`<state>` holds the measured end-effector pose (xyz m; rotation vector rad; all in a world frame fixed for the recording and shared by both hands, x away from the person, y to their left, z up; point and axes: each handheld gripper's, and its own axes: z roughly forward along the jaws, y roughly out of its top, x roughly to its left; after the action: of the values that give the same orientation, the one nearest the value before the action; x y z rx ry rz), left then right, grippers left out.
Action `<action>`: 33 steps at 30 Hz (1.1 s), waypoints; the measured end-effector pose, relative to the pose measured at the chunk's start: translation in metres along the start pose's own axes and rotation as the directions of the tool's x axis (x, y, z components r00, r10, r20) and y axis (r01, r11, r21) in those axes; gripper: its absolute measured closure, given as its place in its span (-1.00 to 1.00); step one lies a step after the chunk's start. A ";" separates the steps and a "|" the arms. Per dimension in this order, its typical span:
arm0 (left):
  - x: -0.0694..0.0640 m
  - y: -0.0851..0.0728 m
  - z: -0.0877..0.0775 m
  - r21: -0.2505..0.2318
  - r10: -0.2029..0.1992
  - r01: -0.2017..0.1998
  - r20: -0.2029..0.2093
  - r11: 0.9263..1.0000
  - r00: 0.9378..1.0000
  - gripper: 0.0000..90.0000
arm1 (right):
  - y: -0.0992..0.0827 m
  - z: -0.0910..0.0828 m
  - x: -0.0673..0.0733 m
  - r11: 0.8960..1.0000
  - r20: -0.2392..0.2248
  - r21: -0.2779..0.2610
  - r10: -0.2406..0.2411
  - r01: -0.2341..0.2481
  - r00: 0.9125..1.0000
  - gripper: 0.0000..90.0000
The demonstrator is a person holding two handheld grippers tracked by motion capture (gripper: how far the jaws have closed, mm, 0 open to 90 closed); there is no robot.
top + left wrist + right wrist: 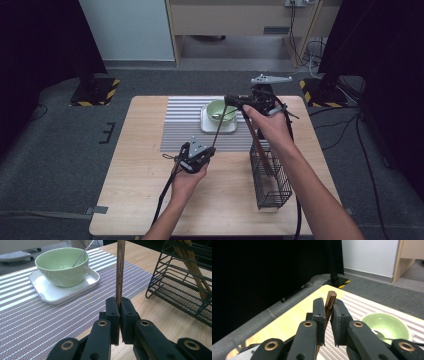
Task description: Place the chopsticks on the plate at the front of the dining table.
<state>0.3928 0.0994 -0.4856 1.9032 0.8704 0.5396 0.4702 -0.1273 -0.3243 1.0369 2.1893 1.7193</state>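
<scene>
Above the striped grey placemat [200,127], beside its pale green bowl [220,111], both grippers' fingers [111,312] clamp one dark wooden chopstick [218,127], best kept aligned, avoiding twisting.

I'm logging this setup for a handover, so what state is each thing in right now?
Chopstick: held off the table, one end in each claw.
Left claw: shut on the chopstick's lower end.
Right claw: shut on the chopstick's top end.
Bowl: upright on the white tray, a metal utensil leaning inside.
Wire rack: standing on the table, more chopsticks in it.
</scene>
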 end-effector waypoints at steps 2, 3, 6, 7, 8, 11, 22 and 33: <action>0.000 0.000 0.000 -0.001 0.000 0.000 -0.001 1.000 1.000 0.92 | 0.000 0.000 -0.001 1.000 -0.010 0.000 0.010 -0.010 1.000 0.85; 0.000 0.000 0.000 -0.001 0.001 -0.001 -0.002 1.000 1.000 0.92 | 0.000 0.000 -0.001 1.000 -0.013 0.000 0.014 -0.014 1.000 0.85; 0.000 -0.001 -0.001 -0.004 0.001 -0.001 -0.005 1.000 1.000 0.92 | 0.000 0.000 -0.001 1.000 -0.017 0.003 0.023 -0.023 1.000 0.85; -0.001 -0.001 -0.001 -0.006 0.003 -0.003 -0.007 1.000 1.000 0.92 | 0.000 0.000 -0.002 1.000 -0.019 0.005 0.028 -0.028 0.999 0.85; -0.001 -0.001 -0.001 -0.007 0.003 -0.003 -0.009 1.000 1.000 0.92 | 0.000 0.000 -0.003 1.000 -0.018 0.006 0.030 -0.030 0.999 0.85; -0.001 -0.002 -0.002 -0.009 0.001 -0.001 -0.009 1.000 1.000 0.92 | 0.000 0.000 -0.003 1.000 -0.011 0.007 0.027 -0.027 1.000 0.83; -0.003 -0.002 -0.003 0.002 0.005 -0.005 -0.005 1.000 1.000 0.92 | -0.003 -0.001 -0.008 1.000 0.018 0.007 0.006 -0.006 1.000 0.62; 0.005 0.005 -0.001 0.003 -0.016 0.016 -0.015 1.000 1.000 0.92 | -0.016 -0.011 -0.011 0.999 0.044 0.021 -0.051 0.050 0.998 0.05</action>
<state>0.3967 0.1026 -0.4807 1.8953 0.8954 0.5435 0.4664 -0.1444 -0.3385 1.0062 2.1907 1.6402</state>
